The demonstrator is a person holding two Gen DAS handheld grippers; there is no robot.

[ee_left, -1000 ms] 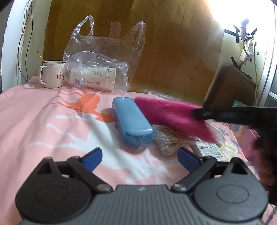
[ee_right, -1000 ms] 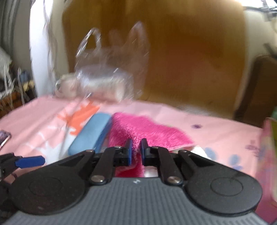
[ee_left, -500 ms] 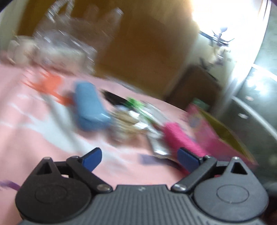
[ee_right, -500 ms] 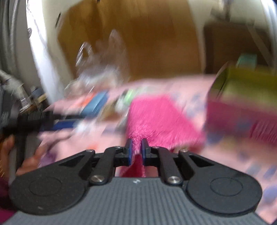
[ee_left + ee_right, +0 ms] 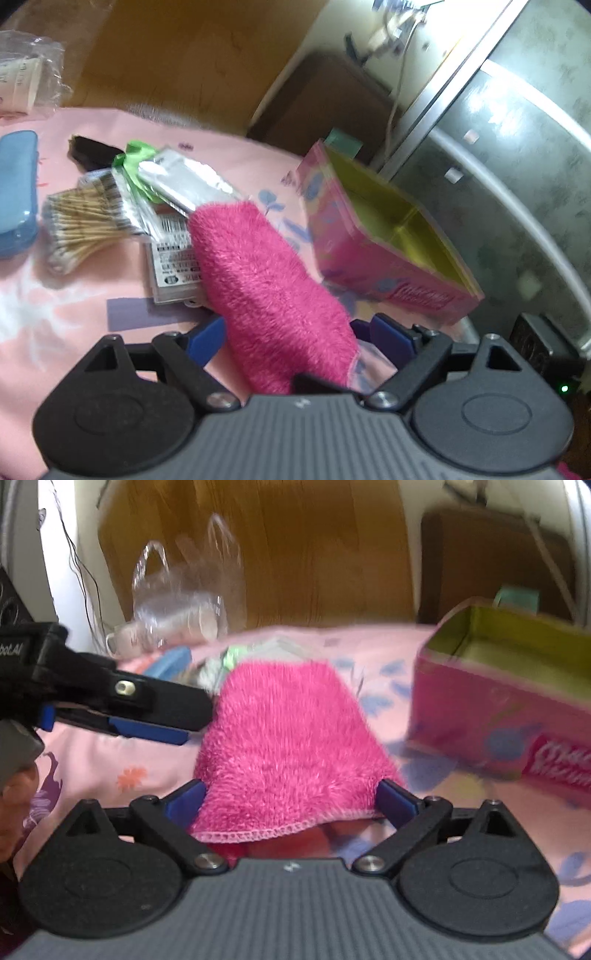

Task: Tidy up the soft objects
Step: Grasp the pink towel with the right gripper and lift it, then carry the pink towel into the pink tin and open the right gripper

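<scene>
A fluffy magenta cloth (image 5: 266,288) lies on the pink bedsheet (image 5: 55,314); it also shows in the right wrist view (image 5: 288,746). My left gripper (image 5: 299,336) is open, its blue fingers on either side of the cloth's near end. My right gripper (image 5: 291,801) is open too, fingers spread around the cloth's hemmed edge. The left gripper shows from the side in the right wrist view (image 5: 122,716), at the cloth's left edge. An open pink box (image 5: 384,236) with a yellow inside stands right of the cloth, also in the right wrist view (image 5: 509,698).
A blue case (image 5: 16,184), a pack of cotton swabs (image 5: 85,221), a silver packet (image 5: 184,181), a green wrapper (image 5: 135,157) and labelled packets (image 5: 173,269) lie left of the cloth. A clear plastic bag (image 5: 177,602) with a cup sits at the back. A metal cabinet (image 5: 517,166) stands right.
My right gripper carried the cloth toward the pink box and opened, letting it go on the sheet. My left gripper swung right and now straddles the cloth.
</scene>
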